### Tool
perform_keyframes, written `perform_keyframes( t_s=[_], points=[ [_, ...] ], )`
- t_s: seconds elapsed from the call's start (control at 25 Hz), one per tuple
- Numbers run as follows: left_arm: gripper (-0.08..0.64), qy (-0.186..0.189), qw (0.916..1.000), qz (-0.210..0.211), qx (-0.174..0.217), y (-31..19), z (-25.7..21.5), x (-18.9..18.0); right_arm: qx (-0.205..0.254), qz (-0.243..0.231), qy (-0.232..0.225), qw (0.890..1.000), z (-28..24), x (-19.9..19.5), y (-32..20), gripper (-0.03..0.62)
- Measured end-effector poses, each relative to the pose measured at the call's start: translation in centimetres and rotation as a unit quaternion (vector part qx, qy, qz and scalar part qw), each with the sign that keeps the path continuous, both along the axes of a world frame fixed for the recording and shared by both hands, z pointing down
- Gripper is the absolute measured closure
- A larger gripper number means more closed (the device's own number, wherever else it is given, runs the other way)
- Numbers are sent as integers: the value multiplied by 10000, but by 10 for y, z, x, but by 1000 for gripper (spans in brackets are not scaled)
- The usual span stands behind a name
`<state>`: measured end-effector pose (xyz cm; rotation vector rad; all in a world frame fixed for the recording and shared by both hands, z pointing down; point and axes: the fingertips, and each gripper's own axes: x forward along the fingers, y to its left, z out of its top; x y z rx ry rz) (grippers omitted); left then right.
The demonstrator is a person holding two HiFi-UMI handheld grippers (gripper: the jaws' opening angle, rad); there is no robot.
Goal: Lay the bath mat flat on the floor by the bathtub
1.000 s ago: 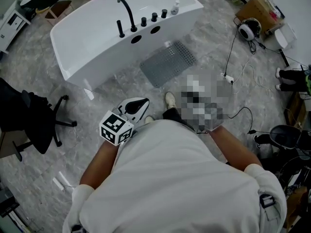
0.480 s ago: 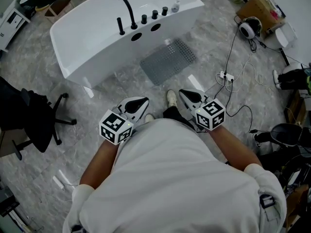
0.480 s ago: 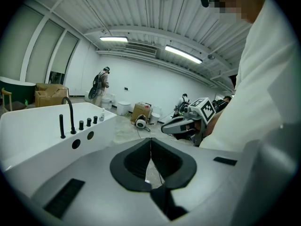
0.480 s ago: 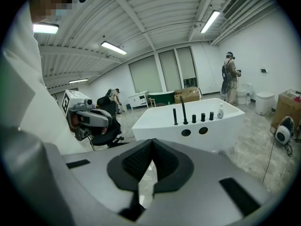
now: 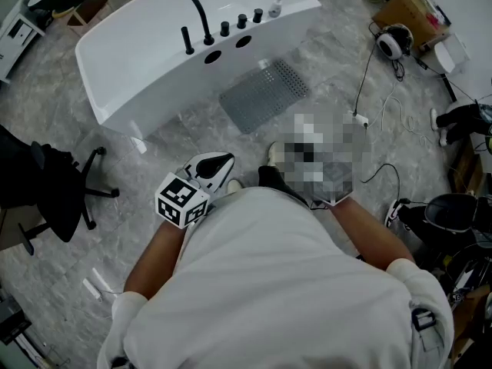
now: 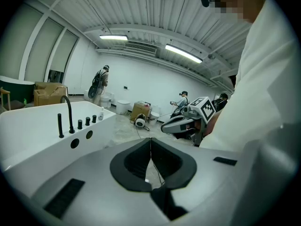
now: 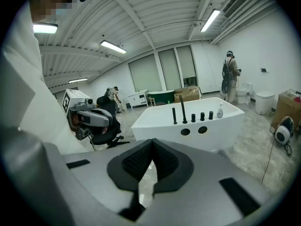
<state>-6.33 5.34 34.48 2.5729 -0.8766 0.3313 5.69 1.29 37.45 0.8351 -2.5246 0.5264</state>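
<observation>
As it lies flat, grey perforated bath mat, beside bathtub

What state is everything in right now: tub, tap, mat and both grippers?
bathtub: empty, no water visible.
tap: no water running.
bath mat: flat on the floor beside the bathtub, nothing touching it.
left gripper: shut, empty, held near the body.
right gripper: shut, empty.

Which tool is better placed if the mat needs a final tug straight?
The right tool, marginally: its view catches the mat by the tub; the left tool sees none. Both shut, empty.
</observation>
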Motion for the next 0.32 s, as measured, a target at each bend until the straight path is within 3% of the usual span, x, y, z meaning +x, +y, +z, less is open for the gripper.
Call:
perform_keyframes(
  t_s=[0.32],
  points=[
    [541, 8, 10000, 89, 20, -20, -4, 11, -23, 37, 51, 10000, 0, 11, -17, 584]
  ],
)
